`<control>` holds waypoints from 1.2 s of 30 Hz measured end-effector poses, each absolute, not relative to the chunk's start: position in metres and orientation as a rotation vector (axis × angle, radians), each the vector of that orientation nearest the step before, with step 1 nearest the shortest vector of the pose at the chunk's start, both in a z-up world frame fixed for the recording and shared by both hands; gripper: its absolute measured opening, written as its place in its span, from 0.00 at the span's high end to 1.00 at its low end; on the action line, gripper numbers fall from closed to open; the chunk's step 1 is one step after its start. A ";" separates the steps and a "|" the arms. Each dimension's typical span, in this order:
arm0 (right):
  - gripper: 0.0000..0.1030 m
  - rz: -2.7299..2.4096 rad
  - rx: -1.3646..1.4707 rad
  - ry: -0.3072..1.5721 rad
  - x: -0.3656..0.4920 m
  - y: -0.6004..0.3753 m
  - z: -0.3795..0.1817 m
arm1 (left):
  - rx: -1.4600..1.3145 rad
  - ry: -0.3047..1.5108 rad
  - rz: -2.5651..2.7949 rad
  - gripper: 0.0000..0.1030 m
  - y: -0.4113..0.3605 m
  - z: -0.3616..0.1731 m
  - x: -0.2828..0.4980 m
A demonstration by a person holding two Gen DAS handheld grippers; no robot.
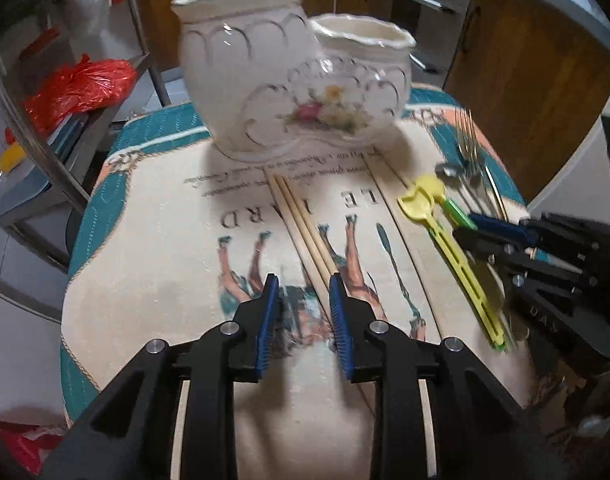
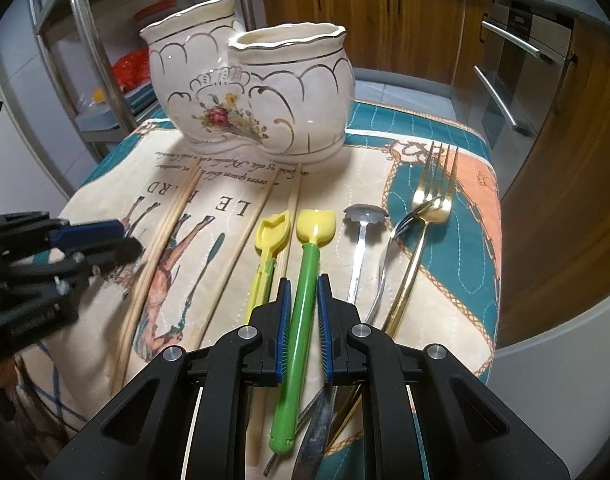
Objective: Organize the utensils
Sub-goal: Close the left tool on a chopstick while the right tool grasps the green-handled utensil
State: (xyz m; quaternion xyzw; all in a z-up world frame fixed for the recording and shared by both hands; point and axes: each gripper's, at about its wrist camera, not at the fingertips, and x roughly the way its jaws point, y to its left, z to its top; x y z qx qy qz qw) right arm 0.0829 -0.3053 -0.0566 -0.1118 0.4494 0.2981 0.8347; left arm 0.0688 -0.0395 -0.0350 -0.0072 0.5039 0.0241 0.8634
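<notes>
1. Two black two-finger grippers with blue ribbed pads hang over a printed cream and teal cloth [image 2: 437,300] covering a small table.
2. The right gripper [image 2: 303,312] is clamped on the green plastic handle of a spoon with a yellow tulip-shaped bowl [image 2: 301,296], which lies pointing toward the holder.
3. The left gripper [image 1: 303,312] has its jaws parted, and nothing is pinched; a pair of pale wooden chopsticks [image 1: 301,224] runs on the cloth from the holder toward its right pad.
4. A white glazed ceramic twin-pot holder with gold scallops and a painted rose [image 2: 249,92] stands upright at the far end of the cloth.
5. A yellow plastic shovel-shaped spoon [image 2: 267,248] lies just left of the held spoon.
6. Right of it lie a small steel scalloped spoon [image 2: 361,236], a silver fork [image 2: 389,248] and a gold metal fork [image 2: 429,208].
</notes>
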 end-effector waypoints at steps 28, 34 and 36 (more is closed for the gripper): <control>0.90 0.624 -0.232 0.970 0.090 -0.299 -0.057 | 0.086 1.069 -0.121 1.00 -0.028 -0.039 0.086; 0.90 0.629 -0.220 0.956 0.090 -0.299 -0.049 | 0.097 1.106 -0.132 1.00 -0.011 -0.039 0.088; 0.90 0.629 -0.219 0.951 0.089 -0.300 -0.047 | 0.052 1.089 -0.143 1.00 -0.007 -0.034 0.084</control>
